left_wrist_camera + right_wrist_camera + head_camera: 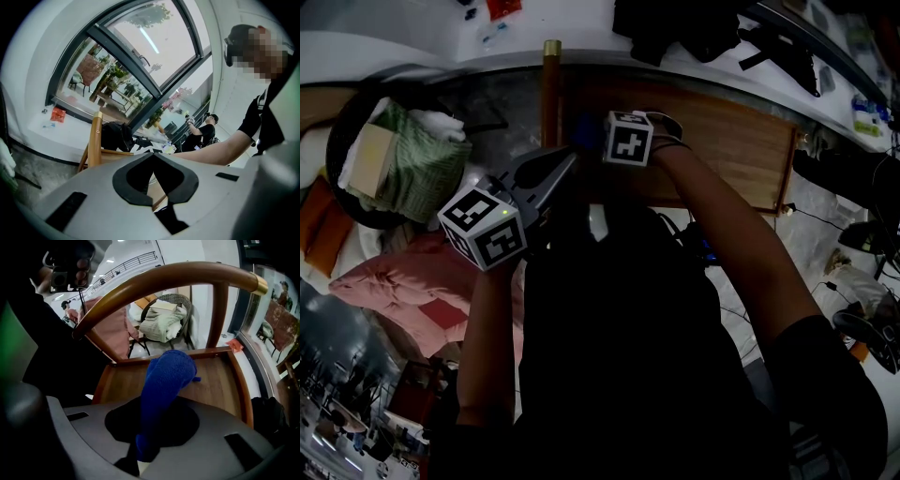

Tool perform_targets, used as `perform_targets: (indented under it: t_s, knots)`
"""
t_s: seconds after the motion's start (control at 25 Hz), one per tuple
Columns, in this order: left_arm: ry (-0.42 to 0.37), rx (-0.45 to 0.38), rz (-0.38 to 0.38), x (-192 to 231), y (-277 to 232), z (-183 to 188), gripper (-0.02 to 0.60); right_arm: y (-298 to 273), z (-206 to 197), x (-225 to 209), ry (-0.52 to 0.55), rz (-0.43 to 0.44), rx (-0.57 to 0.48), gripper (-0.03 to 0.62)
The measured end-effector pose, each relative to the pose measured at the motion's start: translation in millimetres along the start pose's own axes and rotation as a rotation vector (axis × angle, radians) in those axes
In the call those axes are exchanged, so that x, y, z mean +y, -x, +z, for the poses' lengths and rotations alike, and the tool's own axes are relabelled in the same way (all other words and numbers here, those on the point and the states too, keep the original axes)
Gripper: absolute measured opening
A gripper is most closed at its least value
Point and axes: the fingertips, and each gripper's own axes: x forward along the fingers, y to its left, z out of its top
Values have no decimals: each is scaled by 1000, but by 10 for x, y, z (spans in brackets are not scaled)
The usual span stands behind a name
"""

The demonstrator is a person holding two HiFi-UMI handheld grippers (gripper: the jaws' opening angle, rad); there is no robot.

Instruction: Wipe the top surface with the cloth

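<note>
Cloth (pixel 164 380), blue, sits clamped in the right hand-held gripper (pixel 147 446) at the frame centre, over the wooden chair seat (pixel 215 380). The left hand-held gripper (pixel 153 197) is closed on nothing. Wiping seems only at its beginning; the next move probably needs the cloth pressed flat and swept across.

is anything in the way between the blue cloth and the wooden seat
Nothing visible. The blue cloth, clamped in the right gripper, hangs right over the bare wooden seat; the curved chair back arches beyond it, not between them.
</note>
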Motion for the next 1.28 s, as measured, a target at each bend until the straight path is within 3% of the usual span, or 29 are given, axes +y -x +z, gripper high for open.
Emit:
perform_targets:
  t_s: [0.28, 0.6, 0.96, 1.2, 1.28]
  knots:
    - [16, 1, 9, 42, 12, -24, 11, -131, -48, 438, 59, 28, 2, 64]
    - [6, 1, -7, -30, -31, 11, 11, -236, -86, 865, 50, 110, 11, 64]
    - [17, 17, -32, -133, -99, -63, 11, -327, -150, 1257, 69, 250, 50, 63]
    - [6, 11, -36, -154, -140, 4, 11, -295, -173, 1217, 22, 296, 54, 61]
    - [2, 12, -37, -163, -134, 9, 11, -201, -195, 1028, -15, 242, 26, 62]
